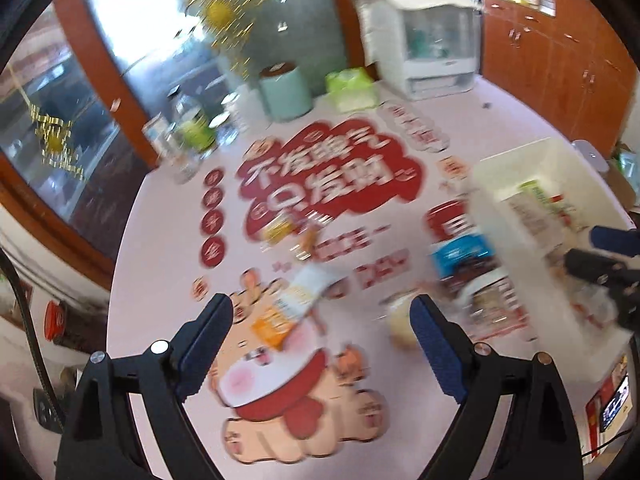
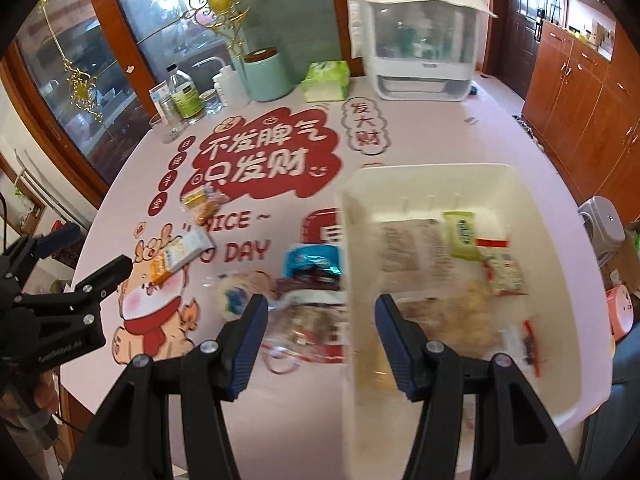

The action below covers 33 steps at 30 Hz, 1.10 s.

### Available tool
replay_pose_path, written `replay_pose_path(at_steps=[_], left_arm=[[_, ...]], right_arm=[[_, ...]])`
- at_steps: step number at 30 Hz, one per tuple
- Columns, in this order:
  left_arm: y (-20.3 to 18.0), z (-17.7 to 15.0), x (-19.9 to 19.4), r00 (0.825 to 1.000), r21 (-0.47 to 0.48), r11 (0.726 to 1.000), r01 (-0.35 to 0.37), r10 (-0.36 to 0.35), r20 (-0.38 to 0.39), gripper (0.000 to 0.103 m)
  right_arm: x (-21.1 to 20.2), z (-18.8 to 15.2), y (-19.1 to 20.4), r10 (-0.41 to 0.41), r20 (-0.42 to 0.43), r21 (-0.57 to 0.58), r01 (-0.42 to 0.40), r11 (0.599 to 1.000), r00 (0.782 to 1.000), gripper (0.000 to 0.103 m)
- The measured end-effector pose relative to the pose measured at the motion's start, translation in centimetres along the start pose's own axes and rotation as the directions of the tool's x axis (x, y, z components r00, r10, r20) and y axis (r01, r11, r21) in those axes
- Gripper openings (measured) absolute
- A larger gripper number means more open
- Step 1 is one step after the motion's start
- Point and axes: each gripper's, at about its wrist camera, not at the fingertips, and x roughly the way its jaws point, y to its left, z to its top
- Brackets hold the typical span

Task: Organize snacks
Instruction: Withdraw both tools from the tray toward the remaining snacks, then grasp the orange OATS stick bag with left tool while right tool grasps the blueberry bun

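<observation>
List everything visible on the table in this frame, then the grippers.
bin: 1, white, table right, holding several snack packs
orange pack: 1, orange-white, loose, table left
yellow pack: 1, on the red print
blue pack: 1, left of bin
round snack: 1, pale, near blue pack
canister: 1, mint, table rear
tissue pack: 1, green, rear
dispenser: 1, white, rear
bottles: several, clear, rear left
left gripper: open, empty, above orange pack
right gripper: open, empty, over the bin's left wall
</observation>
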Motion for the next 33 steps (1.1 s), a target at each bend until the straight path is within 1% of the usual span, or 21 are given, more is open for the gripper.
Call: replay_pose_path(at_steps=[2,4,6,9,13,15,18,19,23,26,27,28,29,30,33], left_arm=[[2.7,-0.8,1.9,0.999,-0.013,1.000,0.015,-0.016,-0.034,0.089],[4.5,-1.5,4.0,0.996,-0.025,0.998,0.053,-0.055,-0.066,0.089],[6.0,-2.2,6.6,0.988,-0.038,0.994,0.105,-0.109,-0.109,0.089],[7.2,-3.1,9.6,0.977,-0.038,0.989,0.143,-0.148,-0.155,0.089],[7.1,-3.3,13.0,0.969,0.004,0.985,0.170,-0.167,-0.182,0.089],[6.7,-3.0,14.4,0.963,0.014,0.980,0.198,-0.192,-0.190,0.089],[5.9,-2.6,16.0,0.952,0.024,0.972,0.235,-0.225,-0.208,0.089],[5.7,-2.5,16.4,0.951,0.030,0.970,0.240,-0.229,-0.209,0.089],[4.8,-1.8,17.9,0.947,0.047,0.967,0.251,-0.235,-0.220,0.089],[4.5,-1.5,18.9,0.940,0.039,0.964,0.262,-0.246,-0.236,0.086],[4.4,-1.4,19.2,0.938,0.037,0.964,0.264,-0.247,-0.244,0.083],[4.4,-1.4,19.5,0.936,0.035,0.964,0.264,-0.247,-0.252,0.077],[4.3,-1.4,20.0,0.931,0.029,0.963,0.266,-0.250,-0.267,0.074],[4.4,-1.4,20.4,0.925,0.018,0.962,0.272,-0.256,-0.280,0.068],[4.2,-1.1,20.5,0.928,0.016,0.965,0.263,-0.248,-0.277,0.063]], right_arm=[[1.0,0.3,1.7,-0.001,-0.016,0.008,0.001,1.000,1.000,0.056],[2.0,0.5,3.0,-0.005,-0.030,0.015,0.005,1.000,1.000,0.056],[3.3,0.6,4.4,-0.012,-0.050,0.026,0.013,1.000,0.999,0.056],[4.9,0.6,6.1,-0.002,-0.078,0.046,0.006,0.999,0.997,0.056],[7.7,0.9,7.4,-0.011,-0.117,0.057,0.018,0.998,0.993,0.056],[9.2,0.7,7.6,-0.027,-0.145,0.054,0.036,0.998,0.989,0.056],[11.4,0.2,7.7,-0.025,-0.171,0.024,0.030,0.999,0.985,0.056],[12.0,0.0,7.8,-0.026,-0.180,0.011,0.028,1.000,0.983,0.056],[14.2,-0.4,8.2,0.017,-0.224,-0.024,-0.023,0.999,0.974,0.056],[15.3,-0.7,9.0,0.005,-0.242,-0.081,-0.026,0.996,0.970,0.056],[15.6,-0.9,9.3,-0.001,-0.249,-0.099,-0.025,0.995,0.969,0.056],[15.8,-0.9,9.5,-0.006,-0.250,-0.113,-0.023,0.993,0.968,0.059],[15.9,-1.0,9.8,-0.011,-0.242,-0.128,-0.021,0.992,0.970,0.063],[16.2,-1.0,10.0,-0.015,-0.241,-0.138,-0.019,0.990,0.970,0.063],[16.8,-0.9,10.3,-0.034,-0.249,-0.163,-0.007,0.987,0.968,0.068]])
